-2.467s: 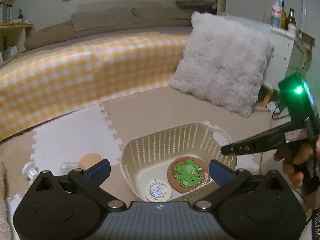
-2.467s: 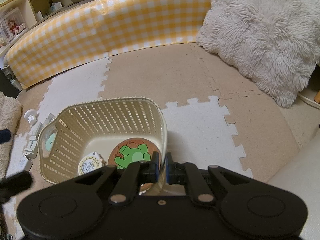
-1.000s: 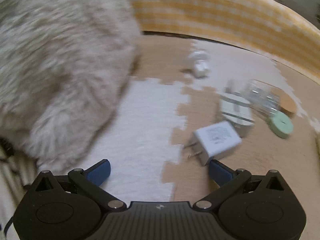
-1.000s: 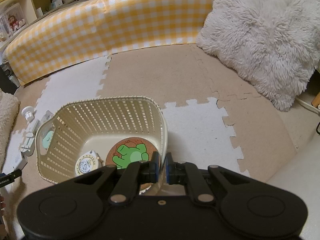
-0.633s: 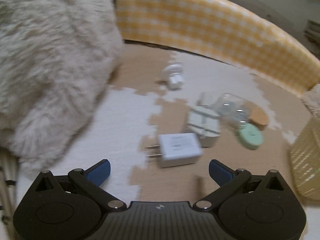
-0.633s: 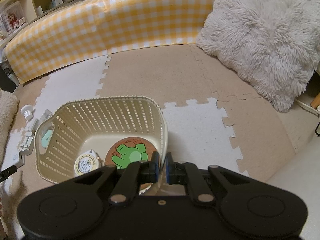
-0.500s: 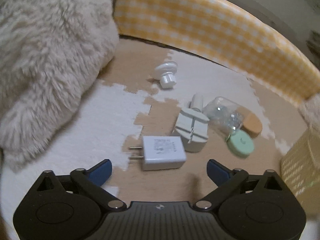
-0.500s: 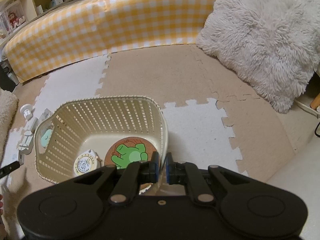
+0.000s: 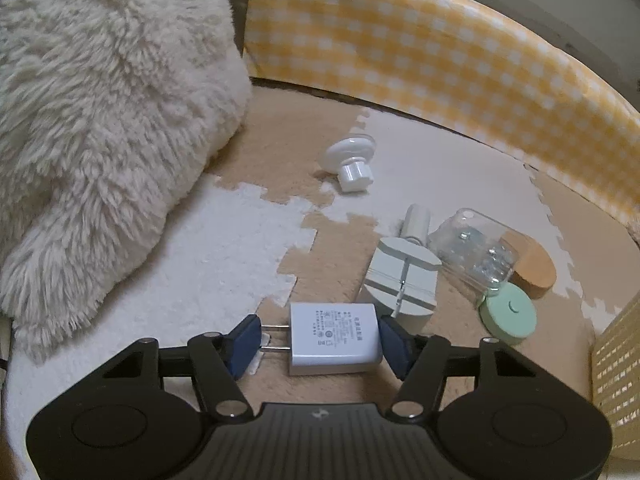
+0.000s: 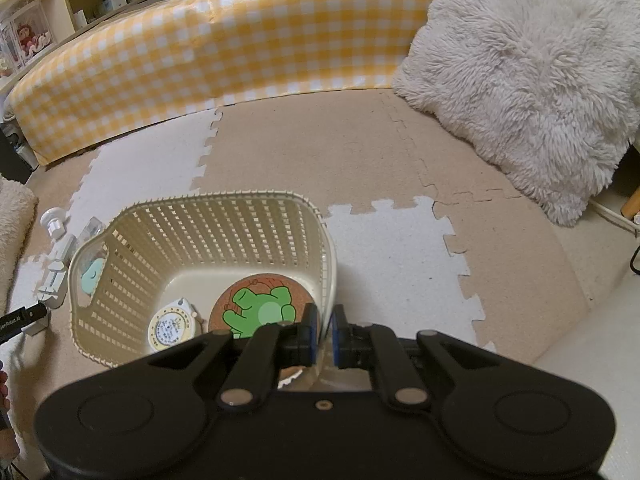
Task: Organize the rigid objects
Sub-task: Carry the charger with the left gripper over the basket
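Note:
My left gripper [image 9: 320,340] has closed around a white plug charger [image 9: 334,338] that lies on the foam mat; its right pad touches the body and its left pad meets the prongs. Beyond it lie a white clip stand [image 9: 402,276], a clear case of small metal parts [image 9: 474,248], a mint round disc [image 9: 508,314], a tan cork piece [image 9: 534,266] and a white suction knob [image 9: 352,160]. My right gripper [image 10: 324,334] is shut on the near rim of the cream basket [image 10: 200,216]. Inside lie a frog coaster [image 10: 260,306] and a round yellow tape measure [image 10: 172,328].
A fluffy cream cushion [image 9: 100,92] lies left of the loose items. A yellow checked bolster [image 9: 440,48] runs along the back. The basket's edge [image 9: 616,364] shows at the right of the left wrist view. Another fluffy cushion [image 10: 528,68] lies at the right.
My left gripper has swung away from the basket to the loose items, moved down onto the white charger and closed around it. My right gripper has kept its hold on the basket rim.

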A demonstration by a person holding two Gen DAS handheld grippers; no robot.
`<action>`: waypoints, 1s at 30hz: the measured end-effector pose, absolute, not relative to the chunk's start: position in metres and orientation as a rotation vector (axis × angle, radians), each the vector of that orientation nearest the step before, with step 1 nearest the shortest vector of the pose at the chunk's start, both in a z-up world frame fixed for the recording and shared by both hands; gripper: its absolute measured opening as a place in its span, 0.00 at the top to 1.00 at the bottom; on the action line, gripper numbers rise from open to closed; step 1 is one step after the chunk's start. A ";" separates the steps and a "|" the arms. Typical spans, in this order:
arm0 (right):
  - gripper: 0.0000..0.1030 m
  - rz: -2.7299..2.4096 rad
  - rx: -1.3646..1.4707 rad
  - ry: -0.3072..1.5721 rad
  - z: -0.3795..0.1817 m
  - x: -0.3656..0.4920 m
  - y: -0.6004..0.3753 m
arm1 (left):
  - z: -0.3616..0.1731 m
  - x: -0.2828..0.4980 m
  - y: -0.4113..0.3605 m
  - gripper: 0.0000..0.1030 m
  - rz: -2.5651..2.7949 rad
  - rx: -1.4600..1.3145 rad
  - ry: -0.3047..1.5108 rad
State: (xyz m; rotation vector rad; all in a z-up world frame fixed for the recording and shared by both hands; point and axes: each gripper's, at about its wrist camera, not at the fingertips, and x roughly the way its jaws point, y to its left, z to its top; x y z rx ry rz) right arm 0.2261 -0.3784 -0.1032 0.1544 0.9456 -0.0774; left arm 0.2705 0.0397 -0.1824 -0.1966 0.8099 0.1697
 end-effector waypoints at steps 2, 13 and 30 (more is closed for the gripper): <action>0.93 -0.077 0.154 0.946 -0.103 0.226 -0.378 | -0.182 0.268 0.039 0.38 0.157 -0.193 0.810; 0.93 -0.076 0.147 0.960 -0.105 0.227 -0.375 | -0.178 0.224 0.032 0.38 0.110 -0.257 0.825; 0.93 -0.076 0.148 0.961 -0.104 0.226 -0.376 | -0.070 0.220 -0.108 0.38 -0.322 -0.163 0.643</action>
